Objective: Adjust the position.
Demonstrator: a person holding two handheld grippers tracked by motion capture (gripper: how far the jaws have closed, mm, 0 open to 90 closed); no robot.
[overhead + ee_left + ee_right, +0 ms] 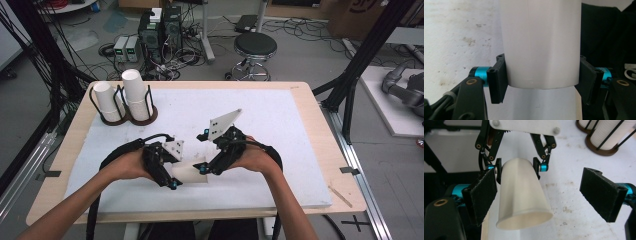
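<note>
**Cup held by one gripper, second gripper wide around its mouth**

- Left gripper [170, 172]: jaws clamped on the paper cup [522, 195], one pad on each side of its wall near the narrow end. In the left gripper view the cup [541, 42] stands between the pads with no gap on either side.
- Right gripper [539, 195]: jaws spread wide. The cup's open mouth points toward it and lies between the jaws, close to the left pad [482, 195], well apart from the right pad [602, 192]. Neither pad presses on it.
- Both grippers sit just above the white mat [270, 130], near the person's edge of the table. Two cup stacks in wire holders [125, 100] stand well beyond the left gripper.

Risks, as I judge them:
- Thin paper wall: a hard squeeze by the right jaws at the rim could crush the mouth out of round.
- Off-centre cup: closing now, the near pad would meet first and push the cup sideways, twisting it in the left grip.
- If the left jaws let go before the right ones bite, the cup drops and rolls on the mat.
</note>
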